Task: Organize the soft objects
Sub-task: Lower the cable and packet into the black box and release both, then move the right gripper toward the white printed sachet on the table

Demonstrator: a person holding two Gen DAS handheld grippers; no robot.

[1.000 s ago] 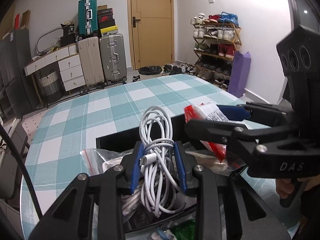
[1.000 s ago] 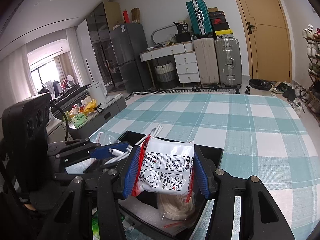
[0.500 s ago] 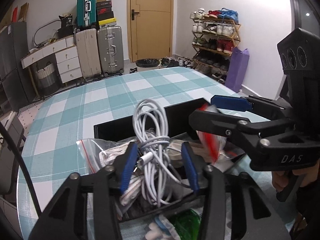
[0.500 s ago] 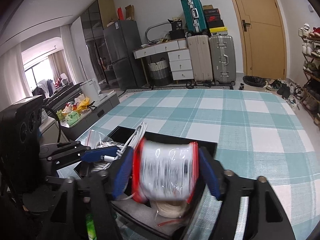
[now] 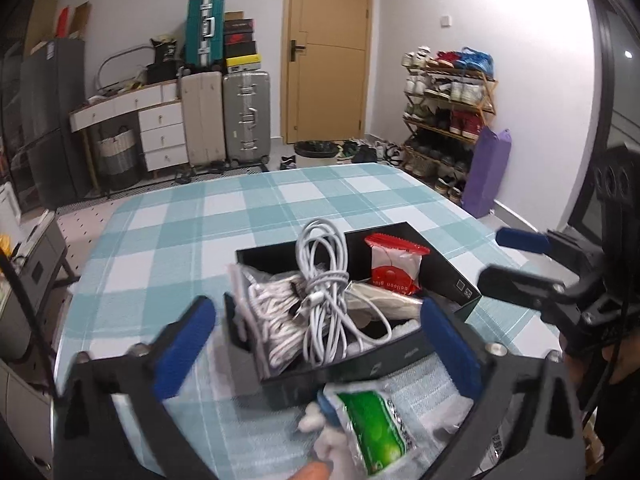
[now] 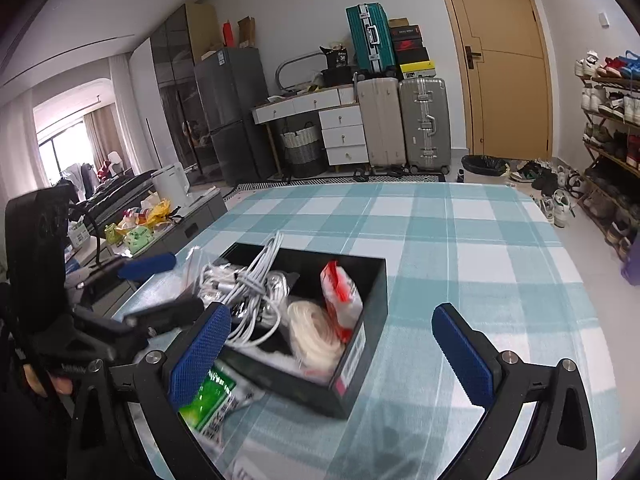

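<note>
A black box (image 5: 456, 280) (image 6: 376, 280) stands on the teal checked table. In it lie a white cable bundle (image 5: 324, 280) (image 6: 248, 280), a bagged white cord (image 5: 268, 320), a red and white packet (image 5: 394, 266) (image 6: 340, 300) standing upright, and a cream coil (image 6: 316, 332). My left gripper (image 5: 316, 344) is open and empty, just in front of the box. My right gripper (image 6: 330, 356) is open and empty at the box's near corner; it also shows in the left wrist view (image 5: 520, 256). A green packet (image 5: 372, 428) (image 6: 208, 396) lies on the table before the box.
The table's far half shows only the checked cloth (image 6: 460, 232). Beyond it stand suitcases (image 5: 244, 116), a drawer unit (image 5: 160, 132), a door (image 5: 328, 52) and a shoe rack (image 5: 448, 112). A low side table with clutter (image 6: 152, 220) stands left of the table.
Both grippers opened and let go: the cable bundle and the red and white packet now rest in the box. Both grippers pulled back from the box.
</note>
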